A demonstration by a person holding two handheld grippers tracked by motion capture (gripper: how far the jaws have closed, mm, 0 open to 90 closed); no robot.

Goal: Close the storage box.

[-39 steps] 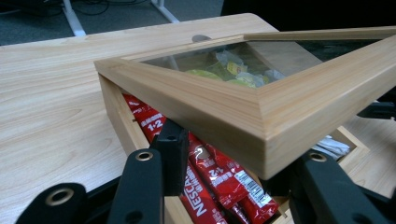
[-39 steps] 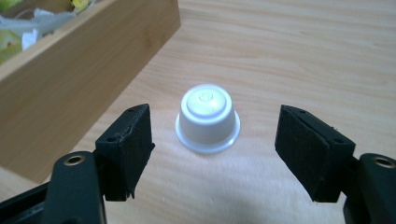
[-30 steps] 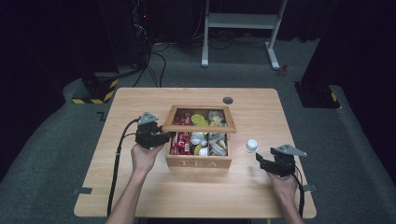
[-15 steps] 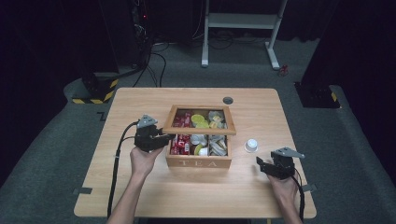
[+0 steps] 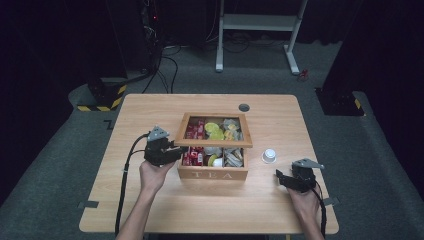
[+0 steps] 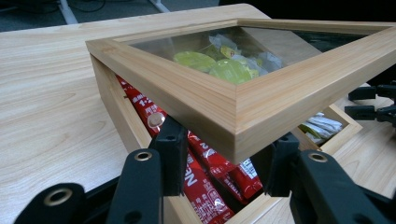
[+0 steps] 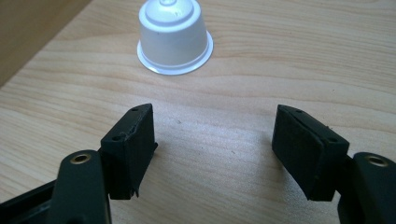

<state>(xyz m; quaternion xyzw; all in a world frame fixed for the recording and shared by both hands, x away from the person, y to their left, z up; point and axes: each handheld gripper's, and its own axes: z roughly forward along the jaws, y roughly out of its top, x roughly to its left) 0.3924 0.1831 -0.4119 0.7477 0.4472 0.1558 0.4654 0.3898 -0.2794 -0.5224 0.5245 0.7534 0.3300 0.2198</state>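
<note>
A wooden tea box [image 5: 212, 174] stands at the table's middle, its glass-paned lid [image 5: 214, 142] raised at the front. My left gripper [image 5: 175, 150] is at the lid's near left corner. In the left gripper view the jaws of that gripper [image 6: 226, 158] close on the two sides of the lid corner [image 6: 196, 88], above red sachets [image 6: 201, 163]. A white capsule [image 5: 269, 156] stands upside down right of the box. My right gripper [image 5: 281, 177] is open on the table short of it. The capsule [image 7: 173, 35] lies ahead of that gripper's [image 7: 212, 140] jaws, apart from them.
The box holds yellow-green pods [image 6: 210, 63] and pale packets [image 6: 322, 126] in its compartments. A round cable hole [image 5: 244, 107] sits in the wooden table [image 5: 150, 115] behind the box. A white desk frame [image 5: 255, 22] stands on the floor beyond.
My right gripper has drawn back a little toward the near edge, away from the capsule. The left gripper and the raised lid have hardly moved.
</note>
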